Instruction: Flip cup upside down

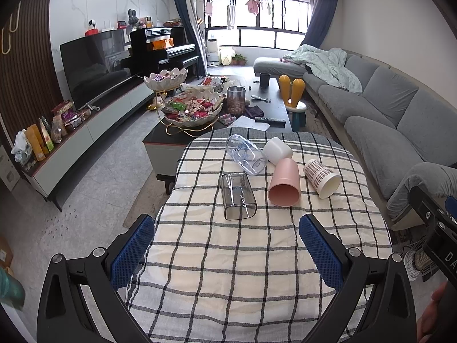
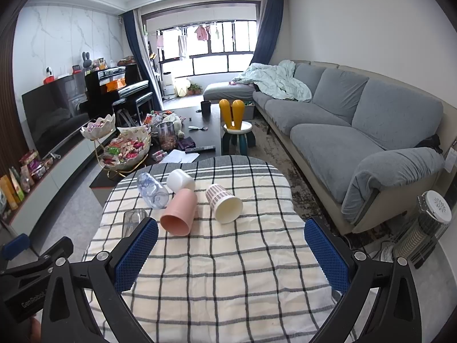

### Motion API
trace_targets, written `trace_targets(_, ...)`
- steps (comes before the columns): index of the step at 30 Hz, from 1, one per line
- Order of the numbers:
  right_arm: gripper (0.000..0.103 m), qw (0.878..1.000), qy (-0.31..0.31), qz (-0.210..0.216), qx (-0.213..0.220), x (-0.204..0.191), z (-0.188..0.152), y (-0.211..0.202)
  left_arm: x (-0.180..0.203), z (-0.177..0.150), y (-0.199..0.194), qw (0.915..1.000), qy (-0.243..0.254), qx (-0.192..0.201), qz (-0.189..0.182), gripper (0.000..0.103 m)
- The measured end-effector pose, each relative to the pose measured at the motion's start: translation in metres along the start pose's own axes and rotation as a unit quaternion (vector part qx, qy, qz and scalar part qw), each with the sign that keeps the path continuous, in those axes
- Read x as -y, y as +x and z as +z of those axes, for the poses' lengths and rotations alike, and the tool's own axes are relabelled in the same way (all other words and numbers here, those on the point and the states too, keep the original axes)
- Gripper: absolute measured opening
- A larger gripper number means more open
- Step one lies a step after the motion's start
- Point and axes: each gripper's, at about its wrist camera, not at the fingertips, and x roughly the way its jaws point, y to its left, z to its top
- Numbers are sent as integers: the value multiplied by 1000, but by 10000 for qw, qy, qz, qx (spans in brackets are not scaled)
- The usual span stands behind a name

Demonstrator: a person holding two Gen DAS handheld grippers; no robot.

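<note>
left gripper point(image 1: 227, 253): held above the near part of the checked cloth point(image 1: 228, 271), jaws spread wide, nothing between the blue pads point(image 1: 132, 250).
right gripper point(image 2: 231, 255): likewise held wide and empty, well short of the cups.
cups: five are seen lying on their sides on the far half of the cloth; none is set mouth down yet, so the task is judged not begun.
square glass cup point(image 1: 238, 195): nearest the left gripper, mouth turned toward the camera; it is see-through, so its edges can be misjudged and the pads closed on air.
pink cup point(image 1: 284, 183): touched by the white cup point(image 1: 277, 150) and lying just beside the clear round cup point(image 1: 246, 154); if it is nudged, its neighbours are likely to be rolled.
patterned cup point(image 2: 224, 203): lying apart, mouth toward the right gripper; a light paper-like wall is suspected, so it could be crushed by a hard squeeze.
cloth risk: the cloth is loose, and could be dragged if a fingertip is pressed into it.
edge risk: a round cup pushed sideways could be rolled off the table.
</note>
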Motion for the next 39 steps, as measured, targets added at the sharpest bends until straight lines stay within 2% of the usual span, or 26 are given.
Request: trace_targets(39,103,10000,20,13,-9,1,0,0,1,0,-1,10000,-7,2,-16,103)
